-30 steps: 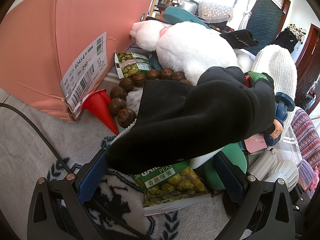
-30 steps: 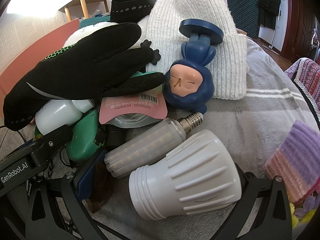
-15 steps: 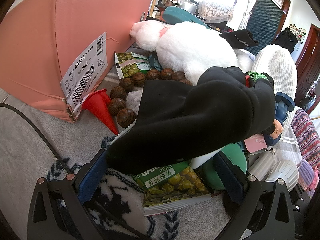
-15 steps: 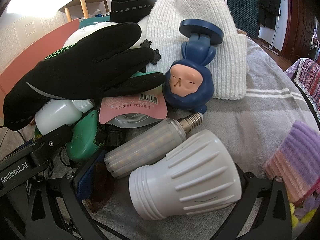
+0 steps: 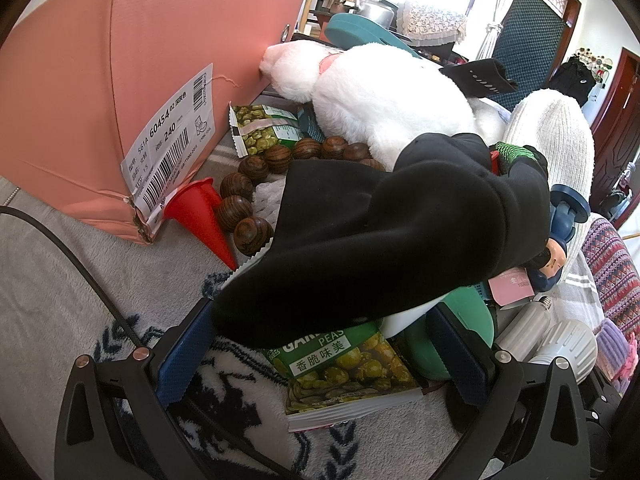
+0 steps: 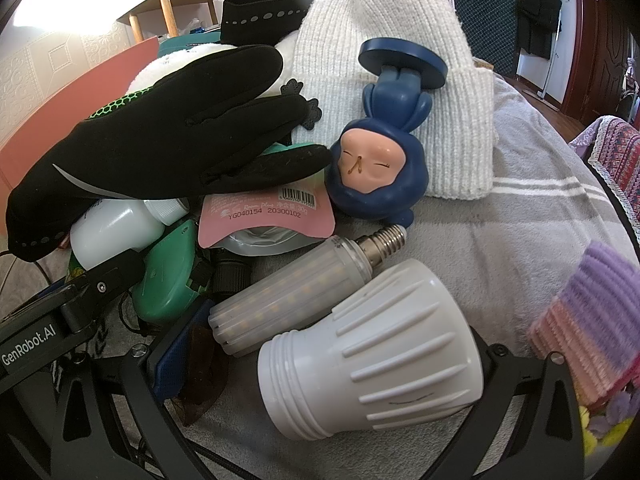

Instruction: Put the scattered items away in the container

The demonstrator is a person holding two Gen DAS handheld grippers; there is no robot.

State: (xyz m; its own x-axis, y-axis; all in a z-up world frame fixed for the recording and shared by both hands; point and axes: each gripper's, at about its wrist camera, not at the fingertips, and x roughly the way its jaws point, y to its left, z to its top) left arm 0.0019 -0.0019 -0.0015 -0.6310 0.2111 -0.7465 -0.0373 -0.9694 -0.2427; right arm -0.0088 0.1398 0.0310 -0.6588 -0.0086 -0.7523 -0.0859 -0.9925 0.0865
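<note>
A pink cardboard box point(image 5: 120, 80) stands at the left in the left wrist view. My left gripper point(image 5: 320, 344) is open, its blue pads on either side of a black glove's cuff point(image 5: 360, 240) and a green pea packet point(image 5: 344, 364). The glove also shows in the right wrist view point(image 6: 168, 140). My right gripper point(image 6: 320, 364) is open around a large white bulb housing point(image 6: 372, 356) lying beside a corn LED bulb point(image 6: 296, 292). Its right finger is hidden behind the housing.
Piled on the grey blanket: white plush toy point(image 5: 380, 92), wooden beads point(image 5: 248, 200), red cone point(image 5: 200, 216), second pea packet point(image 5: 264, 128), white knit hat point(image 6: 392, 80), blue doll point(image 6: 380, 160), pink pouch point(image 6: 268, 212), white bottle point(image 6: 116, 232), green plastic item point(image 6: 168, 276), purple-pink knit point(image 6: 592, 320).
</note>
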